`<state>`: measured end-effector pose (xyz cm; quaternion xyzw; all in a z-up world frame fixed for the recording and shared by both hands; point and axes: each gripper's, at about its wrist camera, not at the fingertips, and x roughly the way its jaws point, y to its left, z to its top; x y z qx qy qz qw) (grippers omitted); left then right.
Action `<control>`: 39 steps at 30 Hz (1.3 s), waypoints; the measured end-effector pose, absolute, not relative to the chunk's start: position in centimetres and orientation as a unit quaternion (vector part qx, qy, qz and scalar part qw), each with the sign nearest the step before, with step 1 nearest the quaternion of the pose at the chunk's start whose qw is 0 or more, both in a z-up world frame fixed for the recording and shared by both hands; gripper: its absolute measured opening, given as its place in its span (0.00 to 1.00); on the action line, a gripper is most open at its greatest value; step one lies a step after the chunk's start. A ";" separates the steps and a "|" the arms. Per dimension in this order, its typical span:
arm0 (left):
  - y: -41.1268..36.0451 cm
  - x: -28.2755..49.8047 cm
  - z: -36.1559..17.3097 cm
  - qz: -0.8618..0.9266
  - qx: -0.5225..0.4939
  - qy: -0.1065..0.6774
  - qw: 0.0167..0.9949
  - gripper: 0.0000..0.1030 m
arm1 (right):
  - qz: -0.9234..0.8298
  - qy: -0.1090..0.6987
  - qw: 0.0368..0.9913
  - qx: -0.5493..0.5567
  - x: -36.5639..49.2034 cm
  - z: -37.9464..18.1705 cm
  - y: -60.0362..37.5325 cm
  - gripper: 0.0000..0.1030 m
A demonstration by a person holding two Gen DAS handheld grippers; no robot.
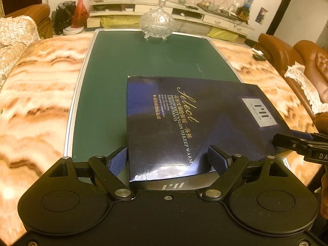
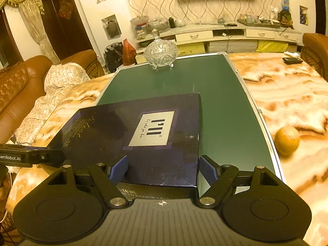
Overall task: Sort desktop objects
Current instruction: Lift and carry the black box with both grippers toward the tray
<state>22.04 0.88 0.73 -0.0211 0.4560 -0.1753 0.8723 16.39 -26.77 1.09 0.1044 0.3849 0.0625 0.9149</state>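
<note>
A flat dark blue box (image 1: 184,123) with gold lettering lies on the green board (image 1: 114,65); it also shows in the right wrist view (image 2: 147,135). My left gripper (image 1: 170,160) is open, its blue pads either side of the box's near-left corner. My right gripper (image 2: 164,168) is open, its pads astride the box's near-right corner. Whether the pads touch the box is unclear. An orange (image 2: 287,140) lies on the marble table right of the board. A crystal lidded bowl (image 1: 157,23) stands at the board's far end, also visible in the right wrist view (image 2: 160,53).
The marble-patterned table (image 1: 37,94) surrounds the board. Brown sofas stand left (image 2: 18,86) and right (image 1: 297,55). A dark remote (image 2: 292,60) lies at the table's far right. A low white TV cabinet (image 2: 225,34) runs along the back wall.
</note>
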 end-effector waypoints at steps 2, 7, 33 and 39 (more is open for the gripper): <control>1.1 20.8 0.8 -0.176 -0.020 0.455 0.873 0.82 | 0.062 0.384 0.915 0.106 15.1 1.1 -26.6 0.78; 1.4 17.8 1.1 -0.181 -0.016 0.451 0.874 0.82 | 0.060 0.382 0.915 0.114 12.3 1.0 -26.5 0.78; 2.2 8.6 -1.8 -0.182 -0.001 0.460 0.869 0.81 | 0.045 0.393 0.912 0.112 3.6 -2.1 -25.6 0.76; 2.4 8.3 -2.4 -0.184 -0.002 0.463 0.867 0.81 | 0.042 0.398 0.910 0.111 2.9 -3.0 -25.4 0.76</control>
